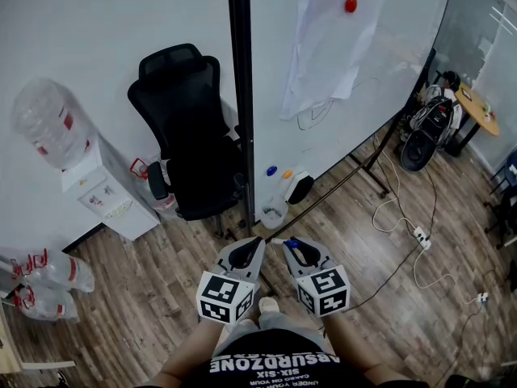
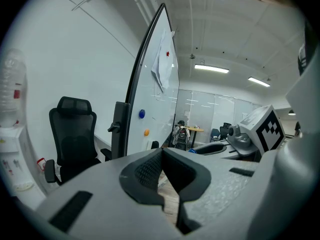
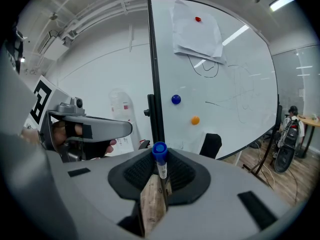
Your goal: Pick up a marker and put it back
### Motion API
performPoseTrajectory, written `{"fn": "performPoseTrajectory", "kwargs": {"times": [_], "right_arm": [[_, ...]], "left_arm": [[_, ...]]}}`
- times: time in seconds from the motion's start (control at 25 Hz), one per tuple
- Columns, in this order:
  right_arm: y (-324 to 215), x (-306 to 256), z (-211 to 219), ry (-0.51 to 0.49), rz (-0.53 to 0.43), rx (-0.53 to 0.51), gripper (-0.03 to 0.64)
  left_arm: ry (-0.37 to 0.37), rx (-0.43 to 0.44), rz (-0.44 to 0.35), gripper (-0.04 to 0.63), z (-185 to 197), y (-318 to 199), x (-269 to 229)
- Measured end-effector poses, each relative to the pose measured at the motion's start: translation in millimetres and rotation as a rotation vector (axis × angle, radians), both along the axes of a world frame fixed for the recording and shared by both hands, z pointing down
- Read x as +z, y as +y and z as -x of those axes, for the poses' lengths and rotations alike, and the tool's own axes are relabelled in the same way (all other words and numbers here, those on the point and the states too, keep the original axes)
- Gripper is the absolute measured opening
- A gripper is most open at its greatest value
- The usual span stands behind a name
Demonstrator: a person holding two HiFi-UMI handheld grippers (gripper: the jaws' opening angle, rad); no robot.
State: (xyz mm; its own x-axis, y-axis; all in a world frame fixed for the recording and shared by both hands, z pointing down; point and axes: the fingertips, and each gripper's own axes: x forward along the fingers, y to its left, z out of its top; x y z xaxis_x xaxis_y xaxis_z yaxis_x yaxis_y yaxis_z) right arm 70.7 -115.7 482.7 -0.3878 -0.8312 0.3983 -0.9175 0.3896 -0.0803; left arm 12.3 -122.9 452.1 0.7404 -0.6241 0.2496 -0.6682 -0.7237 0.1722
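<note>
Marker (image 3: 159,156) with a blue cap, pinched between the pads of our right hand-held gripper (image 3: 160,170), cap end outward, facing a whiteboard (image 3: 235,84). Just beside it we hold the left hand-held gripper (image 2: 162,156), jaws pressed together on nothing. At the whiteboard's foot a small pale tub (image 1: 273,215) stands on the wooden floor (image 1: 161,297); we cannot tell its contents. A large clear bottle (image 1: 47,124) sits atop a white water dispenser (image 1: 109,196).
</note>
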Motion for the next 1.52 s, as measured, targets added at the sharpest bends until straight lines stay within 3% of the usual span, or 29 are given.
{"fn": "performPoseTrajectory", "kwargs": {"times": [0.44, 1.08, 1.52], "right_arm": [[0, -7, 5, 0.005, -0.016, 0.005, 0.071], [5, -61, 6, 0.017, -0.145, 0.014, 0.071], [4, -71, 3, 0.021, -0.172, 0.015, 0.071]], "left_arm": [[0.002, 0.002, -0.005, 0.008, 6, -2, -2], [0.017, 0.004, 0.004, 0.008, 9, -5, -2], [0.019, 0.000, 0.003, 0.008, 8, -7, -1]]}}
